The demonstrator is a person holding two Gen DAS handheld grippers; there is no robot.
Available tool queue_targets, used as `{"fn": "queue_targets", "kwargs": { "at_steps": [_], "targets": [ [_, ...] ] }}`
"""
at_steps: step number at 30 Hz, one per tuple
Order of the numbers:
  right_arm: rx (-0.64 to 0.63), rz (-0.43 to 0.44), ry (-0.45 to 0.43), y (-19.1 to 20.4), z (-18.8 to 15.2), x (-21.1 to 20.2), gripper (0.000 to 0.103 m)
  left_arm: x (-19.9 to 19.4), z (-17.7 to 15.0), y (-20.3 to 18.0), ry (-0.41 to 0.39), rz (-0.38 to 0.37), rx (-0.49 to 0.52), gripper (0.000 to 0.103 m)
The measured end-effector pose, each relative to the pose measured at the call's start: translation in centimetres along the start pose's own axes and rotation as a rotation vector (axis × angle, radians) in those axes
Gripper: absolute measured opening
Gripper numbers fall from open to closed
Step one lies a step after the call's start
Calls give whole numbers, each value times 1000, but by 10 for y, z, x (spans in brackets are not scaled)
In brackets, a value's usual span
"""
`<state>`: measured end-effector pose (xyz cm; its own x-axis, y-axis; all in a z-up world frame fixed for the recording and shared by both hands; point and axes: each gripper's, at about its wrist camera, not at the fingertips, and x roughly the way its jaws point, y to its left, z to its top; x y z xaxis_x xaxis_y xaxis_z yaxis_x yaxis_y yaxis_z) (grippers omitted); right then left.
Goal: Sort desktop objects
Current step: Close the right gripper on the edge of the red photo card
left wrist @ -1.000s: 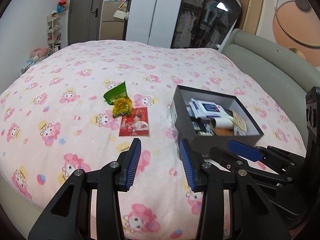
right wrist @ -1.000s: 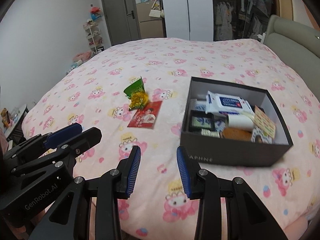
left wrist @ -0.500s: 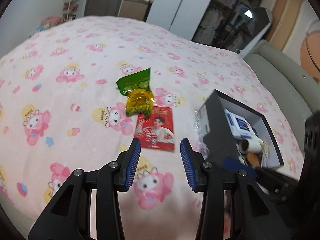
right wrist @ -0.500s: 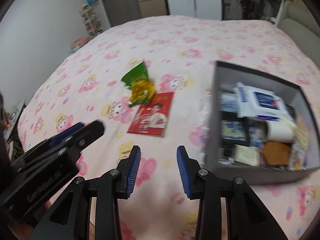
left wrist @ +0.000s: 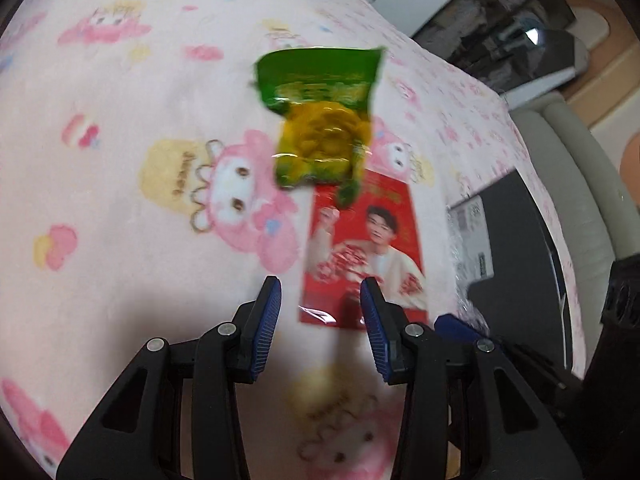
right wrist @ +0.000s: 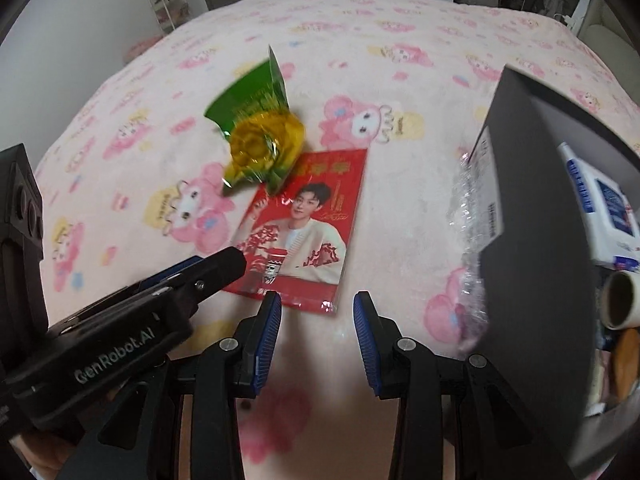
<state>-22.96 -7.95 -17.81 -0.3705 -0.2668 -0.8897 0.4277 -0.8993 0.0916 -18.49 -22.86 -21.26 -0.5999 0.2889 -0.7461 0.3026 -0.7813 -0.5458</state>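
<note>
Both grippers hover over the pink cartoon-print bedspread (right wrist: 400, 80), the flat red plastic-wrapped photo packet (right wrist: 308, 232) lying on it. The left gripper (left wrist: 320, 304) stands open and empty at the packet's near edge, and the right gripper (right wrist: 316, 312) likewise. A crinkled green-and-yellow snack bag (right wrist: 260, 140) overlaps the packet's far corner; the dark grey cardboard box (right wrist: 532, 240) sits to its right.
</note>
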Motion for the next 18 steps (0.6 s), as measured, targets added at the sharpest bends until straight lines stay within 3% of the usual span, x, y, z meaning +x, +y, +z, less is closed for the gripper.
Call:
{"fn": "queue_targets", "kwargs": {
  "at_steps": [3,5,10,14,18],
  "targets": [
    [21,-48,-14,-5,2,11,37,5,0,5,13,-30,-15,41],
    [72,-67,-28,-14,4,15,52,9,0,6,20,-37,-18,41],
    [122,7,-22,-23,8,25,53,14,1,8,30,-77,-43,38],
    [95,72,-15,-20,6,20,27,15,0,-1,44,-72,-7,24],
    [55,88,-50,-14,-6,-1,21,-9,-22,-8,20,-10,57,21]
  ]
}}
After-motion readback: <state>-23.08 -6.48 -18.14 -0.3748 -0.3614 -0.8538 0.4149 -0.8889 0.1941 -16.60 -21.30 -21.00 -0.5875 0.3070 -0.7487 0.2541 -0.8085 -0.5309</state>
